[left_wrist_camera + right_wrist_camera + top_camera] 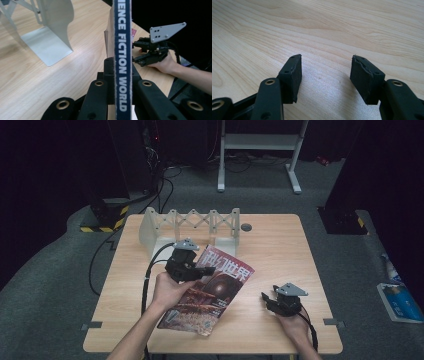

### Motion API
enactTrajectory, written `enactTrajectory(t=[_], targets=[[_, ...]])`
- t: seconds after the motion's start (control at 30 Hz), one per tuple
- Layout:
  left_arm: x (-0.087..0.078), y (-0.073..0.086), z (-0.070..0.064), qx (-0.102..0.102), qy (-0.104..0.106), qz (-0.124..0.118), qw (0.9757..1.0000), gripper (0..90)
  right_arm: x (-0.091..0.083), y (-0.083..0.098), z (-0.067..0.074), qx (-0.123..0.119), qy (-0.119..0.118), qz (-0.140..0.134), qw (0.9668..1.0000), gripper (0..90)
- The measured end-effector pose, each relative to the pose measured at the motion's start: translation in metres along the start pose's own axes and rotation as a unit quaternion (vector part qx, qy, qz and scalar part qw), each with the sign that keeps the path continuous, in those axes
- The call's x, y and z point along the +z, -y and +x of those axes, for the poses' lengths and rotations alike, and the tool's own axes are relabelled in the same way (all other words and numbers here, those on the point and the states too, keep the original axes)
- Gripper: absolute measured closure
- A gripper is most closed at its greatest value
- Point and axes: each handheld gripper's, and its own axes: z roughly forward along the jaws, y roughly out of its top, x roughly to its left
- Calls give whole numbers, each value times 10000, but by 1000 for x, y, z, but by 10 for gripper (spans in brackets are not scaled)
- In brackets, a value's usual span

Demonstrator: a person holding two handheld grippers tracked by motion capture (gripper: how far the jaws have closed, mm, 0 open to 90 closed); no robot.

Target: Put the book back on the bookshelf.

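A magazine point(215, 290) with a red cover and white lettering is tilted up off the wooden table point(280, 245), its lower corner near the front edge. My left gripper point(194, 271) is shut on its spine edge. In the left gripper view the blue spine point(122, 50) reads "SCIENCE FICTION WORLD" and stands upright between the jaws of my left gripper point(122, 63). My right gripper point(267, 299) rests low at the right front of the table, open, and also appears as my right gripper point(136, 52) beyond the spine. Bare wood lies between its pads point(325, 75).
A white expandable book rack point(190, 227) stands at the back left of the table, close behind the magazine; its end plate point(50, 37) is near my left gripper. A small grey disc point(246, 227) lies beside it. A white metal frame point(260, 142) stands on the floor beyond.
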Motion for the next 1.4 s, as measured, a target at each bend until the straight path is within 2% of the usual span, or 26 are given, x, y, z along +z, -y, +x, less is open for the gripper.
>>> enactTrajectory(t=[0.2, 0.47, 0.83, 0.97, 1.4], targets=[[-6, -9, 3, 152, -178, 252, 9994, 837, 0, 0, 0, 16, -1, 3, 10000, 427], [-14, -18, 8, 232, -370, 541, 9976, 836, 0, 0, 0, -7, -4, -3, 10000, 426], [-26, -26, 24, 155, -597, 789, 9950, 835, -1, 0, 1, -1, -6, 1, 10000, 427], [-31, -29, 30, 64, -703, 792, 9944, 834, -1, 0, 1, 0, -10, 2, 10000, 427], [-40, -37, 56, -201, -925, 1026, 9902, 832, -1, 1, 1, -30, -1, -5, 10000, 427]])
